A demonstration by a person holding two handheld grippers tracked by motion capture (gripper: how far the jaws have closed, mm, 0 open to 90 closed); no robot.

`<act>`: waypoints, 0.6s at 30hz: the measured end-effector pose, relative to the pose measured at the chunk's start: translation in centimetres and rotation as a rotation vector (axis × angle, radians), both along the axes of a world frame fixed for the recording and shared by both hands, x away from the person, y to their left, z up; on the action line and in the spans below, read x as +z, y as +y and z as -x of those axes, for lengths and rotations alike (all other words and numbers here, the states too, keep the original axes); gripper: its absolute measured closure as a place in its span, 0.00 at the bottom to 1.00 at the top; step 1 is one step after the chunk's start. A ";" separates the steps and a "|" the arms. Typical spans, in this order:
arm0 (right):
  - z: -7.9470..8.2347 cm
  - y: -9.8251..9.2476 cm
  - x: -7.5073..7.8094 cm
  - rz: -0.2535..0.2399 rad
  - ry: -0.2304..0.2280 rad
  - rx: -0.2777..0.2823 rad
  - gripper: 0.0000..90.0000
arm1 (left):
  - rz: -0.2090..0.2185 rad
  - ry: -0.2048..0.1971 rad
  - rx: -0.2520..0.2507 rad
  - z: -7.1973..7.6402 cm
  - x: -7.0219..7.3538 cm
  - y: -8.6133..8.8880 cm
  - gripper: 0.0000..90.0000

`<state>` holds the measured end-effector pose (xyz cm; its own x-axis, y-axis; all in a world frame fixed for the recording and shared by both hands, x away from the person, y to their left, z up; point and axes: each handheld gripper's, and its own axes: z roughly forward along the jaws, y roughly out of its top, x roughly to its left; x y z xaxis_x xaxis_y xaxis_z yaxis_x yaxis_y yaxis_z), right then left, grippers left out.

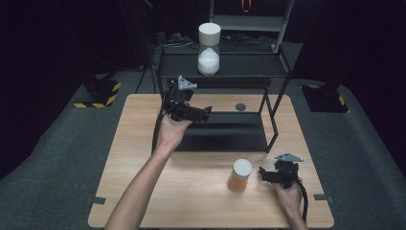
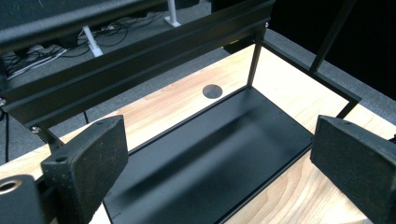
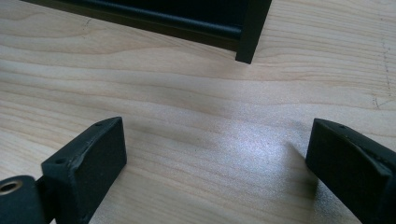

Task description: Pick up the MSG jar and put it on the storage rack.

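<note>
- An hourglass-shaped timer [image 1: 209,49] stands upright on the top shelf of a black metal rack [image 1: 277,64], at 12 o'clock in the high view; it has a pale grey cylindrical cap, clear glass and white sand heaped in the lower bulb.
- A short cylinder jar [image 1: 239,176] with amber, translucent contents and a flat white lid stands on the worktop [image 1: 129,158] at about 5 o'clock, just beside the right claw [image 1: 263,173].
- The worktop is light wood with fine straight grain; a round dark grommet [image 1: 240,107] sits near its far edge.
- The rack's lower shelf [image 2: 210,158] is a smooth, matte black sheet between thin square posts.
- The left claw [image 1: 207,113], held at about 11 o'clock of the table's centre, is spread wide and empty; its pads [image 2: 88,163] are black and rough, like dense foam.
- The right claw is also spread wide, holding nothing, with bare wood between its pads [image 3: 88,161].
</note>
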<state>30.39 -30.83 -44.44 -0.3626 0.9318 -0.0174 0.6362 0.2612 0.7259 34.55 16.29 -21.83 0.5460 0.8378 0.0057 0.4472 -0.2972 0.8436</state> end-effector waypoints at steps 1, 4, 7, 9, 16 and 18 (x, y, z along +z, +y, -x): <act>0.0 0.0 0.0 0.000 0.000 0.000 0.05 | 0.004 0.002 0.000 0.0 -0.1 0.0 0.05; 0.0 0.0 0.0 0.000 0.000 0.000 0.05 | 0.006 0.009 -0.001 -0.1 -0.5 0.2 0.05; 0.0 0.0 0.0 0.001 0.000 0.001 0.05 | 0.007 0.016 0.000 -0.1 -0.9 0.3 0.05; 0.0 0.0 0.0 0.002 0.000 0.001 0.05 | 0.006 0.020 0.001 -0.1 -1.1 0.4 0.05; 0.0 0.0 0.0 0.001 0.000 0.001 0.05 | 0.002 0.028 0.010 -0.1 -1.9 0.5 0.05; 0.0 0.0 0.0 0.002 -0.001 0.001 0.05 | -0.004 0.029 0.010 -0.1 -2.1 0.5 0.05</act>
